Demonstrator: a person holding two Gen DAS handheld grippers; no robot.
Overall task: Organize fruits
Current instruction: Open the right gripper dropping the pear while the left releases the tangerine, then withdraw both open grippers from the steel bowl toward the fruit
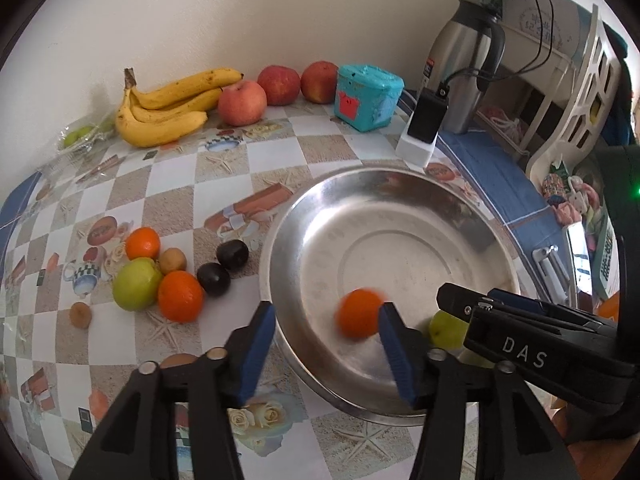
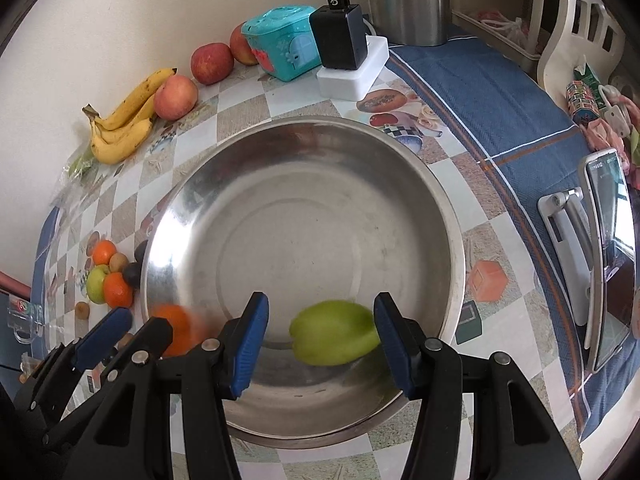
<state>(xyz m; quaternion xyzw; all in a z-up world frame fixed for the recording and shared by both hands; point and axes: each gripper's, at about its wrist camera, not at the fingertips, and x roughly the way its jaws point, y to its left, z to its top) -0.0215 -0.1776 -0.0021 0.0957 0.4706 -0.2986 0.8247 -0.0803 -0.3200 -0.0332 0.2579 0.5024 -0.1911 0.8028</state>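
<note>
A plain cream wall (image 1: 280,12) fills the upper frame. Below, a checked patterned tablecloth (image 1: 172,176) covers the table; a white slatted rack (image 1: 580,92) stands upper right.

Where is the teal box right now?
The teal box stands at the table's far edge by the wall, between the red apples and the black charger, in both views.

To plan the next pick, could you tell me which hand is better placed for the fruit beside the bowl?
Probably the left gripper: open, at the rim of the bowl nearest the loose orange; the right gripper sits farther across, behind it.
</note>
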